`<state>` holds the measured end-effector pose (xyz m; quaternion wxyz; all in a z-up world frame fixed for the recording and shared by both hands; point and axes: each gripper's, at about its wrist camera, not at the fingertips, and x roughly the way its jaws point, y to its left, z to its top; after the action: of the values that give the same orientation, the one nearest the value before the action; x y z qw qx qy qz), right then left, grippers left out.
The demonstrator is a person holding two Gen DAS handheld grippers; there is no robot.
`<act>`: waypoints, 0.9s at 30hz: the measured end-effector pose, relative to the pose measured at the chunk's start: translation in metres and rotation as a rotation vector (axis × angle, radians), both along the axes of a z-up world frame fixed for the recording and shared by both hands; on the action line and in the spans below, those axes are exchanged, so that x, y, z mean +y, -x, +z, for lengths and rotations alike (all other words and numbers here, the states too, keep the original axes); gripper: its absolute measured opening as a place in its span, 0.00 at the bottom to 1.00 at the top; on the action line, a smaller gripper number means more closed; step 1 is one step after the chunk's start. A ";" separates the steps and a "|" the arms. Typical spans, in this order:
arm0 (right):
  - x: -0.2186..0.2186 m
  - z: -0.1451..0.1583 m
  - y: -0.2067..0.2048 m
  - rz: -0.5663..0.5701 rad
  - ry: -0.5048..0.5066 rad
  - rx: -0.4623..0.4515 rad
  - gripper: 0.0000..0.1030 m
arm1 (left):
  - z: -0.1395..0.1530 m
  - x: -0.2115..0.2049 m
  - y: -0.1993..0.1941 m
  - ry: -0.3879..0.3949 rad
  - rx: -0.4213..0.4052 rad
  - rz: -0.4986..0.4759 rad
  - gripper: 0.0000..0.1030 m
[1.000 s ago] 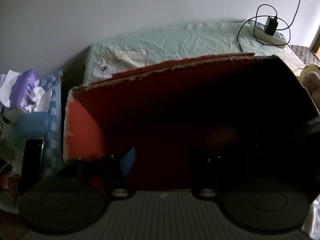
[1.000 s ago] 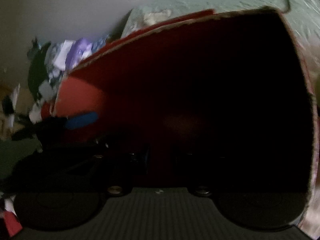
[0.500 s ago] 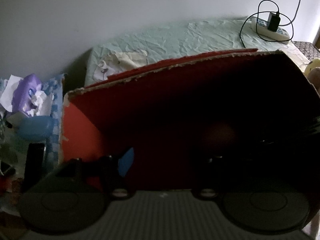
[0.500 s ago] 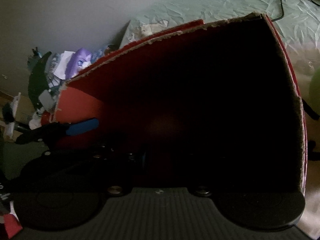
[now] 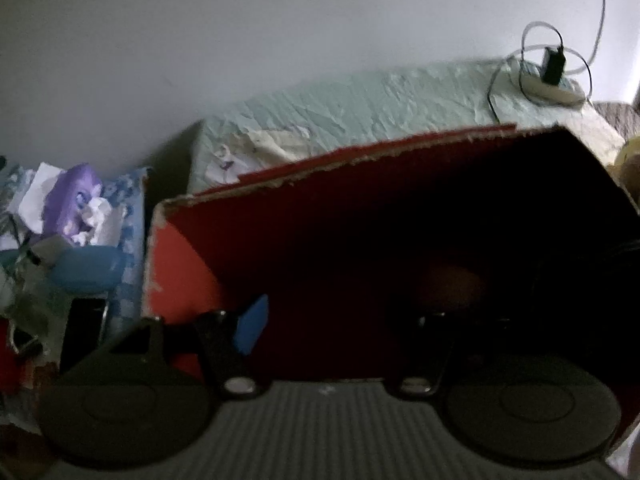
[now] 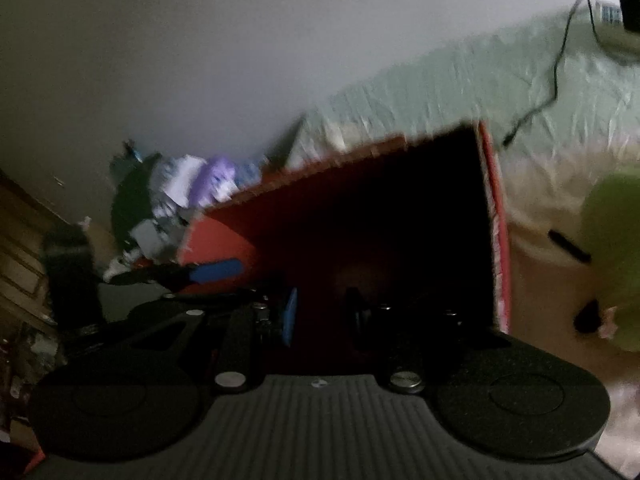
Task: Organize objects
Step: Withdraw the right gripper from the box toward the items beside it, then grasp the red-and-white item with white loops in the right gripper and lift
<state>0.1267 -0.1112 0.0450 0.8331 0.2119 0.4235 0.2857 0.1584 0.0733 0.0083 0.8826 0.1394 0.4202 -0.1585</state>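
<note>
1. Both tongs reach into the red cardboard box (image 5: 360,216). The left gripper (image 5: 332,320) shows one blue-padded finger (image 5: 252,324); its partner is lost in shadow, so I cannot tell whether it is open or holding anything.
2. The right gripper (image 6: 324,312) likewise shows only one blue pad (image 6: 289,316), and its state is just as unclear.
3. Left of the box lies a pile of clutter (image 5: 72,216), apparently unsorted.
4. Right of it, on the bed (image 5: 360,96), sit a power strip (image 5: 552,88) and a green soft toy (image 6: 612,248), so sorting looks unfinished.
</note>
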 end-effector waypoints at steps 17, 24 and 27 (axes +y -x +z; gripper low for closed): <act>-0.057 0.030 0.073 0.029 -0.103 -0.266 0.39 | 0.056 0.015 0.126 0.123 -0.080 -0.083 0.56; -0.045 0.012 0.086 0.197 -0.135 -0.178 0.35 | 0.038 0.008 0.164 0.154 0.030 -0.118 0.49; -0.038 -0.002 0.083 0.223 -0.112 -0.096 0.35 | 0.025 0.001 0.175 0.188 0.112 -0.129 0.43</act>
<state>0.0438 -0.1489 0.0426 0.8024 0.1961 0.3874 0.4094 -0.0167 0.0746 0.0328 0.8549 0.0740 0.4421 -0.2612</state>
